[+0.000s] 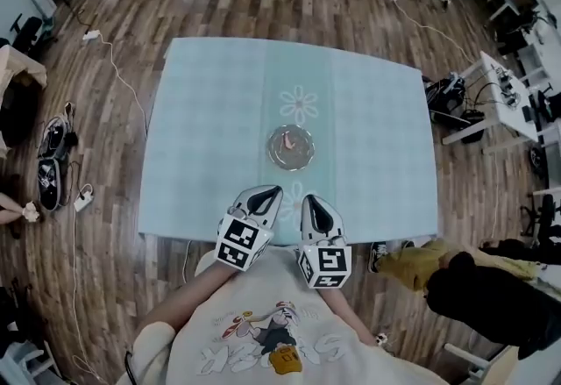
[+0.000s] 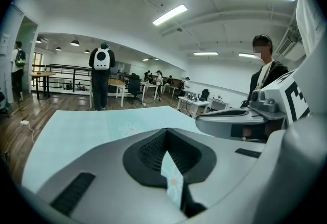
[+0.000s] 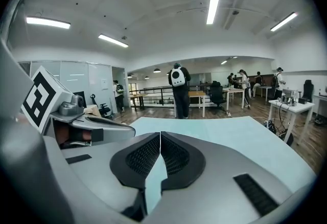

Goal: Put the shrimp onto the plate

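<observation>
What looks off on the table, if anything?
Nothing stands out. The shrimp lies on the glass plate mid-table, the tablecloth lies flat, and the left gripper and right gripper hang shut and empty at the near edge.

A pale blue-green checked table (image 1: 219,111) with a white daisy print (image 1: 299,103) stood on a brown wooden plank floor (image 1: 114,278). On the floor to the left lay a pair of black sneakers (image 1: 53,160), with a white power strip (image 1: 84,197) just beside them. A thin white cable (image 1: 123,81) ran along the floor toward the far left. A white desk (image 1: 504,103) strewn with cables stood to the right. Past the table's far edge, a person wearing a black-and-white backpack (image 2: 102,59) stood facing away, under long ceiling strip lights (image 2: 171,14).
</observation>
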A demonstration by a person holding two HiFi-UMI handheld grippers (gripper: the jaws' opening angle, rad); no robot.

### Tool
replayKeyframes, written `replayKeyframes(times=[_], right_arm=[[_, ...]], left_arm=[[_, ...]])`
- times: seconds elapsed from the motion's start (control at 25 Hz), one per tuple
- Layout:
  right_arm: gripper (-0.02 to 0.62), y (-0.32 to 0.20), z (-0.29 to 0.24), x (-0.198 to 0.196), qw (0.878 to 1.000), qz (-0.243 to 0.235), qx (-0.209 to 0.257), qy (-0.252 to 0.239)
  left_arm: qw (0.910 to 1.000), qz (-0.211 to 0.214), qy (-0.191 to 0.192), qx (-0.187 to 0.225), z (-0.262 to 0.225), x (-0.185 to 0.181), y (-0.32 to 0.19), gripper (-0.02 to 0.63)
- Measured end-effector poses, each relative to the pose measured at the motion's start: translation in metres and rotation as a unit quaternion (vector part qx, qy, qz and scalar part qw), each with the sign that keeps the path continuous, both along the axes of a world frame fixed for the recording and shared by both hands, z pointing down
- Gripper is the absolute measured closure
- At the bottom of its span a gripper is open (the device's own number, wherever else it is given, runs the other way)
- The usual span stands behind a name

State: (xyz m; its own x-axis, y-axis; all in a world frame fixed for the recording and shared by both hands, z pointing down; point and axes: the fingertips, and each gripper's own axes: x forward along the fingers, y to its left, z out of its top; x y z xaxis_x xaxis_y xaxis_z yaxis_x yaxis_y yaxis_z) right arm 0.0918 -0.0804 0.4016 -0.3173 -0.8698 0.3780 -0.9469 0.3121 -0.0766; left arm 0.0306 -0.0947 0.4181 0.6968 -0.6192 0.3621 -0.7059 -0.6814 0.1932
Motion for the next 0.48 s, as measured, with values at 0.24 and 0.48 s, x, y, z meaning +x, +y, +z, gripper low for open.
replayKeyframes(times=[0.24, 0.48], right_arm=[[0.568, -0.002, 0.000, 0.000, 1.000, -0.001, -0.003, -0.006], [0.568, 0.010, 0.010, -0.003, 1.000, -0.007, -0.019, -0.008]], left_arm=[[1.0000, 0.006, -0.001, 0.005, -0.004, 0.005, 0.000, 0.598], [0.9999, 0.010, 0.000, -0.005, 0.003, 0.008, 0.010, 0.598]])
